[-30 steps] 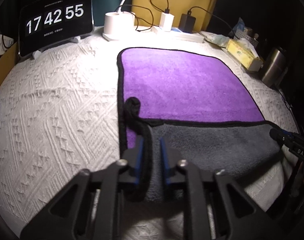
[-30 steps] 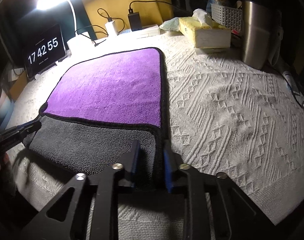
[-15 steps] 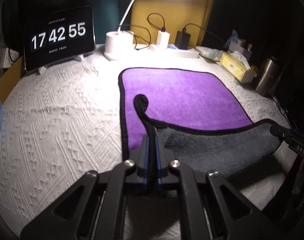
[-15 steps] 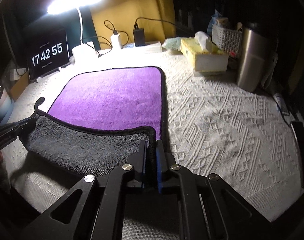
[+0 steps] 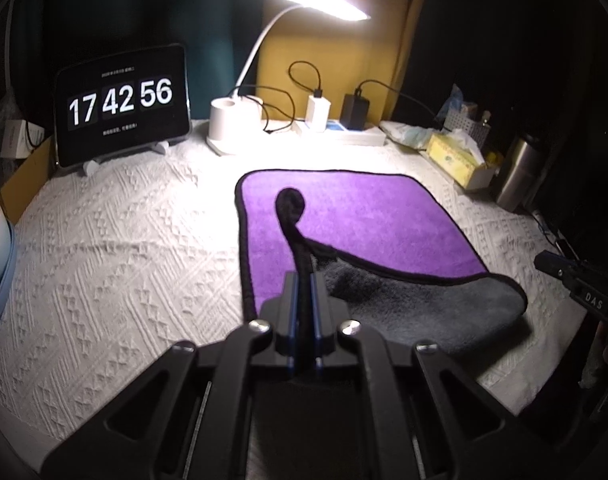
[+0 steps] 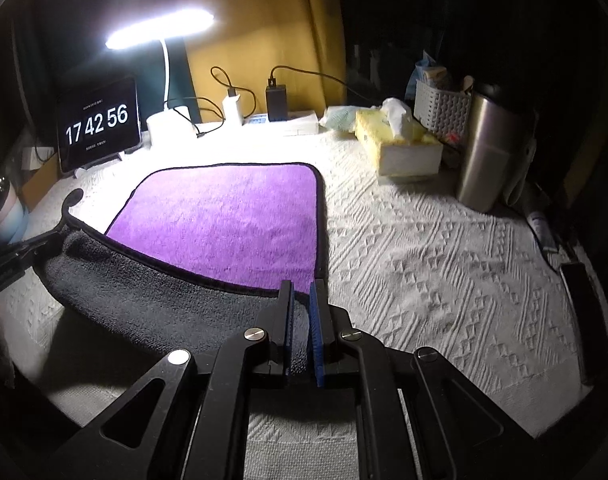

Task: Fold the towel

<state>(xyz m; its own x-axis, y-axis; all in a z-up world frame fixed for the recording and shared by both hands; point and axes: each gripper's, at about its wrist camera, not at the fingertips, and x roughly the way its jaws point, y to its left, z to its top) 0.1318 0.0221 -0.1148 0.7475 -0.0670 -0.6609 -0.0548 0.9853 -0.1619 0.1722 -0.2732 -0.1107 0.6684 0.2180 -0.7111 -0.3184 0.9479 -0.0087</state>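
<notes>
One towel (image 5: 344, 220), purple face up, lying on the white-covered surface (image 5: 115, 264); long axis runs from the near edge toward the lamp (image 5: 223, 128) at the back; near edge lifted and turned over, grey underside showing. Left tool (image 5: 304, 296) pinched narrow on the near-left corner, black hem loop sticking up past the fingers; right tool (image 6: 301, 304) closed on the near-right corner, fabric between the pads. Behind: one clock (image 6: 99, 124) reading 17 42 56, one tissue box (image 6: 400, 144), one steel flask (image 6: 488, 152), two chargers.
</notes>
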